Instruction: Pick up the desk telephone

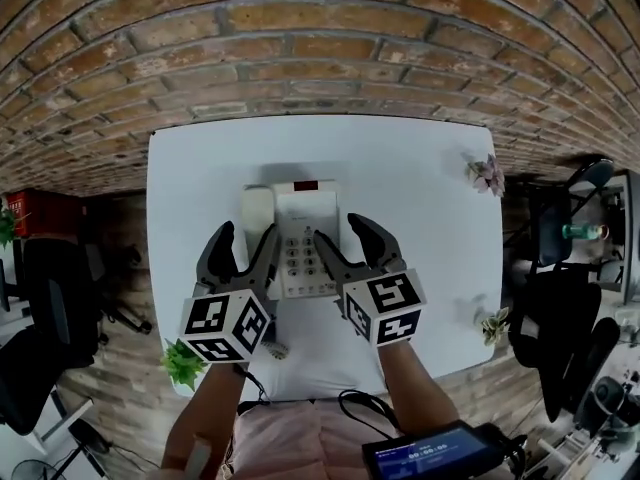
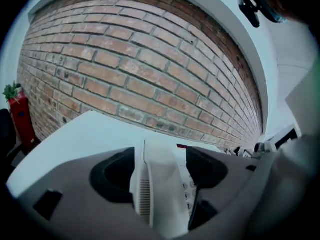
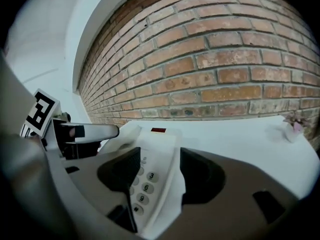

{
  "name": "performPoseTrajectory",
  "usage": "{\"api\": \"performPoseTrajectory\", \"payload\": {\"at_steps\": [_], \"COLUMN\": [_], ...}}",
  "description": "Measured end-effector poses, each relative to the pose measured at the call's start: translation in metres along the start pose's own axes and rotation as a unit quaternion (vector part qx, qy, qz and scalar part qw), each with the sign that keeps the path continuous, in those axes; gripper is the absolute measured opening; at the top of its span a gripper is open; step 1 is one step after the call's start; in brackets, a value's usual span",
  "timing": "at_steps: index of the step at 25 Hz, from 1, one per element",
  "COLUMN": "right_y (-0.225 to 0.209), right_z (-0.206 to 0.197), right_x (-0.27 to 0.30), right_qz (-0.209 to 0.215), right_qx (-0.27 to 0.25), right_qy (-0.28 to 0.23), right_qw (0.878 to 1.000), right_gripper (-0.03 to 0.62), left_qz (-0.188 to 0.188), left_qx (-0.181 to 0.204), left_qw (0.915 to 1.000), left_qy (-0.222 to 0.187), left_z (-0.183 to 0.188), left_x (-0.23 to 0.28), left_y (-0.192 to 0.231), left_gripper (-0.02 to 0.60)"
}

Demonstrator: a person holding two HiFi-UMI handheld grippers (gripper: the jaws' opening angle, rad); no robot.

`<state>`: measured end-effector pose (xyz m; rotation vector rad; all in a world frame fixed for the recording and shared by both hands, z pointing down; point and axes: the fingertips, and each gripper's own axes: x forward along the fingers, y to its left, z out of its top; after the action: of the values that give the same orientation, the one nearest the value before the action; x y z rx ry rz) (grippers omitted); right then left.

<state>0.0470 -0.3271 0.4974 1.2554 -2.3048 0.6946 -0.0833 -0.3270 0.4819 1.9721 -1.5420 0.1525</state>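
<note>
A white desk telephone (image 1: 305,218) lies in the middle of the white table (image 1: 420,208), its handset (image 1: 257,213) in the cradle on its left side. My left gripper (image 1: 243,248) is low over the near end of the handset (image 2: 157,159), one jaw on either side of it and a gap to the left jaw: it is open. My right gripper (image 1: 350,243) straddles the telephone's right edge (image 3: 165,159), its left jaw over the keypad (image 3: 145,184) and its right jaw outside the casing, also open. The left gripper's finger (image 3: 87,131) shows at the left of the right gripper view.
A brick wall (image 1: 320,48) runs along the table's far edge. A small pink flower (image 1: 488,175) stands at the right edge, a small plant (image 1: 495,325) at the front right, a green plant (image 1: 182,363) at the front left corner. Office chairs (image 1: 560,318) flank the table.
</note>
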Motion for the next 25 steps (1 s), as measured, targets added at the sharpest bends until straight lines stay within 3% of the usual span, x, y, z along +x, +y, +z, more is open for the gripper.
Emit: {"api": "performPoseTrajectory", "payload": {"at_steps": [6, 13, 15, 20, 25], "right_y": [0.003, 0.004, 0.003, 0.003, 0.002], "right_z": [-0.009, -0.014, -0.015, -0.018, -0.018], "right_x": [0.022, 0.037, 0.04, 0.047, 0.049], "right_qz": [0.021, 0.05, 0.057, 0.091, 0.107], "right_qx": [0.014, 0.042, 0.049, 0.082, 0.088], "right_qy": [0.027, 0.047, 0.053, 0.071, 0.069], "right_qw": [0.999, 0.997, 0.996, 0.99, 0.988], "right_gripper": [0.293, 0.321, 0.332, 0.347, 0.345], "left_qz": [-0.017, -0.061, -0.071, -0.09, -0.078], "left_qx": [-0.032, -0.063, -0.077, -0.12, -0.08], "left_qw": [0.999, 0.9946, 0.9923, 0.9849, 0.9901], "left_qy": [0.026, 0.056, 0.065, 0.086, 0.085], "left_z": [-0.015, -0.026, -0.028, -0.032, -0.028], "left_x": [0.021, 0.033, 0.035, 0.04, 0.04], "left_y": [0.009, 0.001, 0.001, 0.004, 0.003], "left_gripper": [0.355, 0.366, 0.337, 0.364, 0.346]}}
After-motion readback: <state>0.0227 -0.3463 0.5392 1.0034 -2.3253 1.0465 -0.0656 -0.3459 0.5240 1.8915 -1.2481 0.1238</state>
